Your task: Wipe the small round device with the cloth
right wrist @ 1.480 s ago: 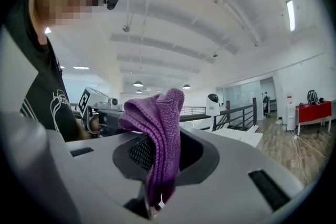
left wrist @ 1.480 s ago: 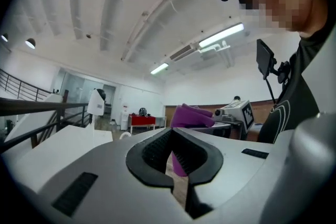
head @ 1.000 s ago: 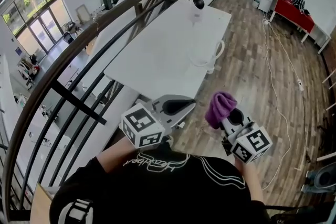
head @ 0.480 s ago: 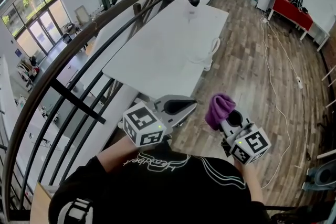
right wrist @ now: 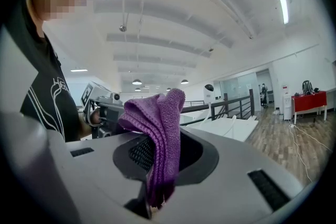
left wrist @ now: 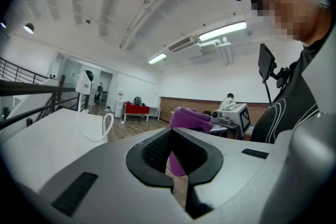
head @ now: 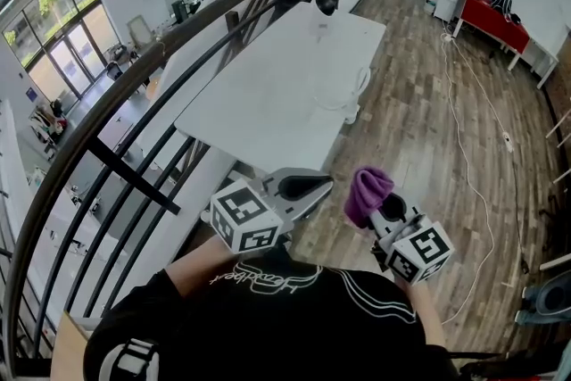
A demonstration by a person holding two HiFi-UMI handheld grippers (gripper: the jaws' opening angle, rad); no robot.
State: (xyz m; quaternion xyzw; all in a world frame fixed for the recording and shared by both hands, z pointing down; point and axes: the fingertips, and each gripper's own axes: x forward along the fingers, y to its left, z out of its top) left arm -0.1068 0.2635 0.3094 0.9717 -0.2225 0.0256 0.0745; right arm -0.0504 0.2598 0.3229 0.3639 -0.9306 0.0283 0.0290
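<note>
Two grippers are showing at the near edge of the head view, held side by side in front of the person's black shirt. The left gripper (head: 300, 186) is holding nothing, its jaws pressed fully together. The right gripper (head: 382, 208) is clamping one purple cloth (right wrist: 157, 128); its jaws are closed on the cloth's lower folds while the rest is bunching up and flopping over the jaw tips. One small round device (head: 325, 6), white with a dark round head, is standing upright at the far end of the single white table (head: 268, 94), well apart from both grippers. One white cable (head: 353, 92) is lying in a loop on the table's right part, near the edge. A dark curved railing (head: 134, 76) is running along the table's left side. The wooden floor (head: 419, 138) is stretching out to the right, with one red table (head: 495, 20) standing at the far right
</note>
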